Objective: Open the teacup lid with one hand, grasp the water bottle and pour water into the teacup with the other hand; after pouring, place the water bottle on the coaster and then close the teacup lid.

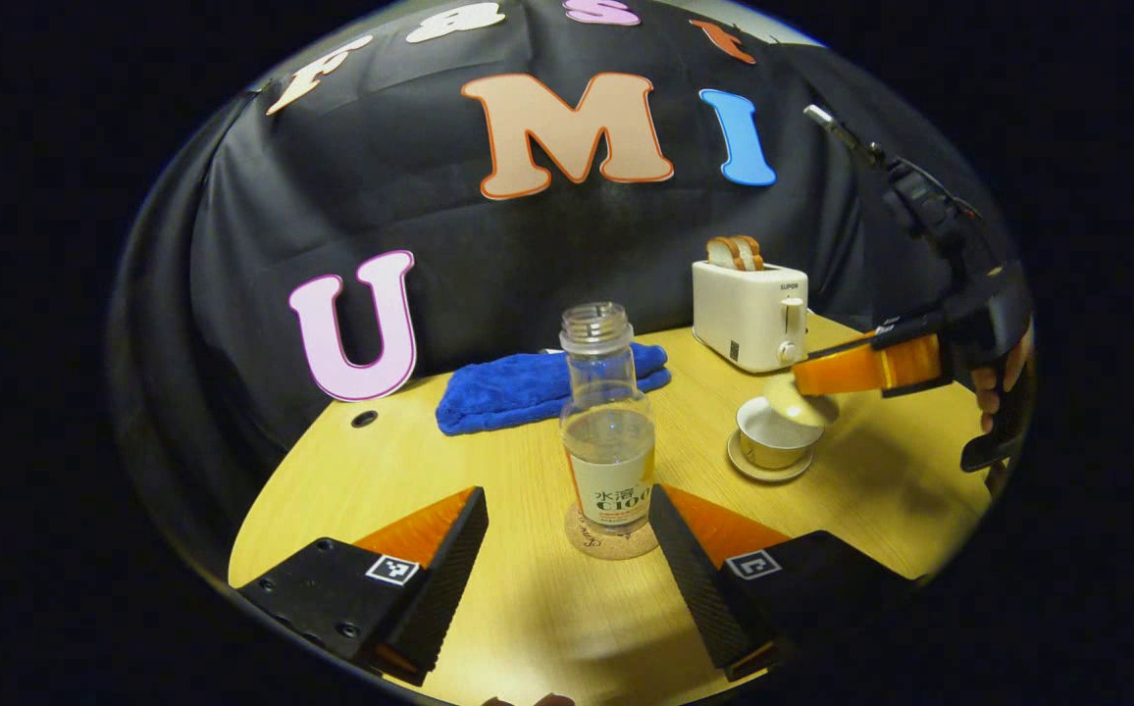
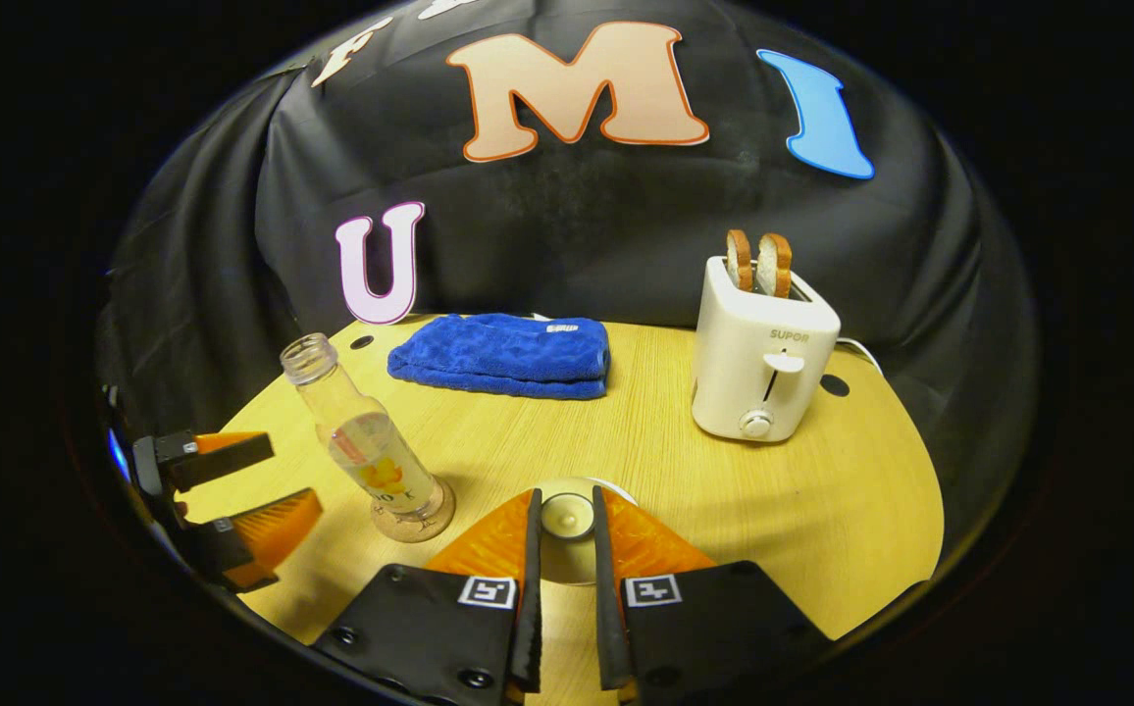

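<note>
- right gripper (image 2: 567, 515) fingers pinch the lid (image 2: 567, 512), looks tilted over the teacup (image 1: 771, 436)
- left gripper (image 1: 567, 534) open, upright bottle (image 1: 608, 431) on coaster (image 1: 612, 537) dead ahead between them

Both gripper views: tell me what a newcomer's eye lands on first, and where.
The uncapped water bottle, part full, stands upright on the coaster mid-table, between the open fingers of the left gripper but untouched. To its right, the right gripper holds the teacup lid tilted over the open teacup. Behind stand a white toaster with bread and a folded blue towel.
</note>
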Action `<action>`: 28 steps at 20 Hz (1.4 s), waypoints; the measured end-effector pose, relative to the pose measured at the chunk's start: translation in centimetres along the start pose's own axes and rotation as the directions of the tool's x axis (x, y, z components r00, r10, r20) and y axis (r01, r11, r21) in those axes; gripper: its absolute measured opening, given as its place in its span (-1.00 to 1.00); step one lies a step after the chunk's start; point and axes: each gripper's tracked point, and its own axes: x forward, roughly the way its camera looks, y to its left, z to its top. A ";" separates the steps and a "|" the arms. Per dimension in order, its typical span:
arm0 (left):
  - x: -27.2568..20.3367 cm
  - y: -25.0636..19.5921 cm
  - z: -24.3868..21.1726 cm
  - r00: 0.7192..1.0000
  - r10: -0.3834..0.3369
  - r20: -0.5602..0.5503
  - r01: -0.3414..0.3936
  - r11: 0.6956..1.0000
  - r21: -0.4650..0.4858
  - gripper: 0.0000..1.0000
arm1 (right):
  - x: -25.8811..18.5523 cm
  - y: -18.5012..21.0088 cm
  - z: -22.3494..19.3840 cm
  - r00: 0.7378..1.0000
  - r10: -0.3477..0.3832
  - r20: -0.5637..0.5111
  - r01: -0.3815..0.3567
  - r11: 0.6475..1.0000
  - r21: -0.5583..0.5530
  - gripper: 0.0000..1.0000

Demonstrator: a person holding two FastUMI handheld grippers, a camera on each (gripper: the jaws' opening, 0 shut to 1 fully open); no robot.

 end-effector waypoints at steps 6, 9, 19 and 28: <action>-2.9 2.1 0.7 0.999 0.052 0.005 -0.052 0.998 -0.037 0.94 | 2.3 -0.5 -1.6 0.999 -0.021 -0.035 0.020 1.000 -0.008 -0.47; -3.9 2.9 1.1 0.998 0.065 0.012 -0.065 0.997 -0.035 0.93 | 2.9 -0.5 -2.0 0.999 -0.021 -0.044 0.021 1.000 0.020 -0.47; -5.1 3.8 5.4 0.993 0.072 0.094 -0.067 0.996 -0.055 0.93 | 0.1 0.3 1.0 0.997 0.008 0.074 -0.012 0.999 0.045 0.47; -5.7 4.4 13.1 0.958 0.104 0.267 -0.074 0.990 -0.121 0.93 | -12.3 1.4 7.3 0.914 -0.047 0.404 0.052 0.999 -0.001 0.87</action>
